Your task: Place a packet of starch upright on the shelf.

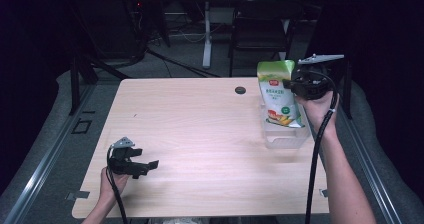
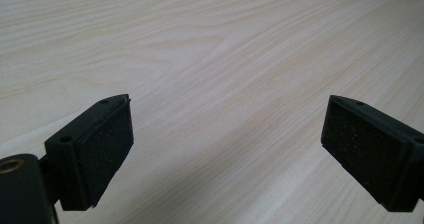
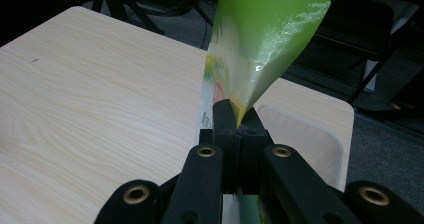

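Right gripper (image 1: 294, 82), raised over the table's (image 1: 200, 134) far right side, has its jaws clamped on the edge of a green-and-white snack bag (image 1: 278, 94), which hangs upright with its bottom end just above, or perhaps just inside, a clear plastic tray (image 1: 285, 136); from this angle I cannot tell which. Down at the near left corner, the left gripper (image 1: 150, 165) rests low over bare wood with its jaws spread wide and nothing between them, well apart from the bag.

bag (image 1: 278, 91): glossy plastic film | table (image 1: 200, 134): smooth pale wood grain | tray (image 1: 287, 136): clear plastic
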`<state>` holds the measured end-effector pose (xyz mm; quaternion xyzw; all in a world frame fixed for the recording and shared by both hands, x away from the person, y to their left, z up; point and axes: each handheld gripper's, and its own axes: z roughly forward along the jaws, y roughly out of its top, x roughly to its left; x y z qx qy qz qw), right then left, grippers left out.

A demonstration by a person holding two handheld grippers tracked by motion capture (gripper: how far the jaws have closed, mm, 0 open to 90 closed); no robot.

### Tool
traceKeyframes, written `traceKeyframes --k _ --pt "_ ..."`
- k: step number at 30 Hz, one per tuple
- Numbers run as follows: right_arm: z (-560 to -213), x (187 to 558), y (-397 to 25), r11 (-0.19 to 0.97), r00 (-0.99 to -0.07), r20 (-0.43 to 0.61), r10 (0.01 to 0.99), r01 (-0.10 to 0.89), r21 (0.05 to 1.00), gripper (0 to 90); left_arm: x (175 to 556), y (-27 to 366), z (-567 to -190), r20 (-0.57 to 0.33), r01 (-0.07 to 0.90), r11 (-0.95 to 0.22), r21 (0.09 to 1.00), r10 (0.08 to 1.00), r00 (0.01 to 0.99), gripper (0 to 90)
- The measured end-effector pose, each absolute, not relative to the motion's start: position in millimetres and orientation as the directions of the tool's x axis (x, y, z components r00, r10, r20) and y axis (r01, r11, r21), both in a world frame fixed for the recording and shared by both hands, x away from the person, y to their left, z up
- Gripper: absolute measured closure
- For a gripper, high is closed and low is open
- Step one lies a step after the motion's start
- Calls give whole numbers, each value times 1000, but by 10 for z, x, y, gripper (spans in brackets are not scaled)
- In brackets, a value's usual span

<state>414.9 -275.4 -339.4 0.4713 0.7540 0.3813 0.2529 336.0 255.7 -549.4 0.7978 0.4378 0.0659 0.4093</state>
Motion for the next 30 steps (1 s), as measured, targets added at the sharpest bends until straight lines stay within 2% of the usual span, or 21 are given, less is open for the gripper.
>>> traceKeyframes --k 11,30 --pt "-3467 4201 -2869 245 -393 -18 919 536 808 897 3366 2560 -5502 -253 646 -283 709 753 607 66" --pt "-3714 4271 -2904 239 -400 15 917 579 780 897 3363 2560 -5501 -253 648 -281 708 755 604 67"
